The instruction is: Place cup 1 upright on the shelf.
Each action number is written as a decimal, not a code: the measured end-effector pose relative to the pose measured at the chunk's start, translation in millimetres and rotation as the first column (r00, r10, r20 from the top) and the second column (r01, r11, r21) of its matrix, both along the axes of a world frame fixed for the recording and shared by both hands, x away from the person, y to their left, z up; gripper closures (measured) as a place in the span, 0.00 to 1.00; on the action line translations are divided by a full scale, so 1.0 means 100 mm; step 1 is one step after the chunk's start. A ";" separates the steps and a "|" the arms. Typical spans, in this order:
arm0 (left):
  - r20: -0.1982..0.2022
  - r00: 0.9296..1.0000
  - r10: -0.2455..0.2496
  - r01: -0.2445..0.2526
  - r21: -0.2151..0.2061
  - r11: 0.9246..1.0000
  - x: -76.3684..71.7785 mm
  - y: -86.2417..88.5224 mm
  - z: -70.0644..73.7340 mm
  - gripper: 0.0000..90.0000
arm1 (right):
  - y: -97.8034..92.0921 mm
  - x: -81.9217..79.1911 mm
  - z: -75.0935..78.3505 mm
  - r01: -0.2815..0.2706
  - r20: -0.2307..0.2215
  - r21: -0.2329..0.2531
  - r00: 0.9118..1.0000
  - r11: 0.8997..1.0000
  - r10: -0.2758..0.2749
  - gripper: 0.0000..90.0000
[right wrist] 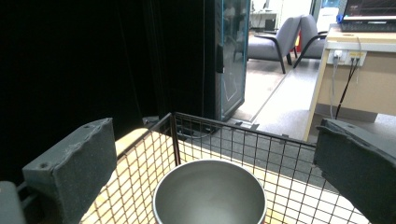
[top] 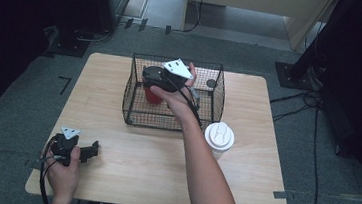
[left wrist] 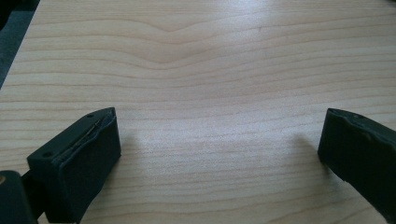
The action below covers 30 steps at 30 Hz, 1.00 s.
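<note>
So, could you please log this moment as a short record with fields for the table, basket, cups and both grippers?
surface: wooden table
basket: black wire basket, standing on the table toward its far side
cup in basket: red cup with a grey inside, upright, seemingly empty
cup outside basket: lidded white cup, on the table right of the basket's near corner
left gripper: open, low over bare table, near left corner
right gripper: open, above the red cup, jaws apart either side of it

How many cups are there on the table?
2. A red cup with a grey inside stands in the wire basket, under the open right gripper. A white-lidded cup stands outside, by the basket's near right corner. The hand may hide more.
</note>
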<state>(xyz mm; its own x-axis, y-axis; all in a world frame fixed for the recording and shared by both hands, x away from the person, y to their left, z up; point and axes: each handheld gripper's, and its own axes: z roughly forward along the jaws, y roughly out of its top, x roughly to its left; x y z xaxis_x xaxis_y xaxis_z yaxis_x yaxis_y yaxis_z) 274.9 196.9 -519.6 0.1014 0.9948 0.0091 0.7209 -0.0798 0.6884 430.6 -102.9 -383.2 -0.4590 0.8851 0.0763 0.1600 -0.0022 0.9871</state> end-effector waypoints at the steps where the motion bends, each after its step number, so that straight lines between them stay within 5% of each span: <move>1: 0.000 1.000 0.000 0.000 0.000 1.000 0.00 0.00 0.00 0.00 | 0.00 -0.03 0.01 0.002 0.008 -0.006 1.000 1.000 -0.002 0.00; 6: 0.001 1.000 0.000 0.000 0.000 1.000 0.00 0.00 0.00 0.00 | 0.00 -0.17 0.03 0.012 0.034 -0.059 0.999 0.998 -0.010 0.00; 24: 0.002 1.000 0.001 -0.001 -0.001 1.000 0.00 0.00 0.00 0.00 | -0.02 -0.59 0.04 -0.004 0.049 -0.054 0.999 0.999 0.007 0.00; 30: 0.001 1.000 0.001 -0.001 -0.001 1.000 0.00 0.00 0.00 0.00 | -0.01 -0.74 0.00 0.005 0.055 -0.094 0.998 0.996 0.000 0.00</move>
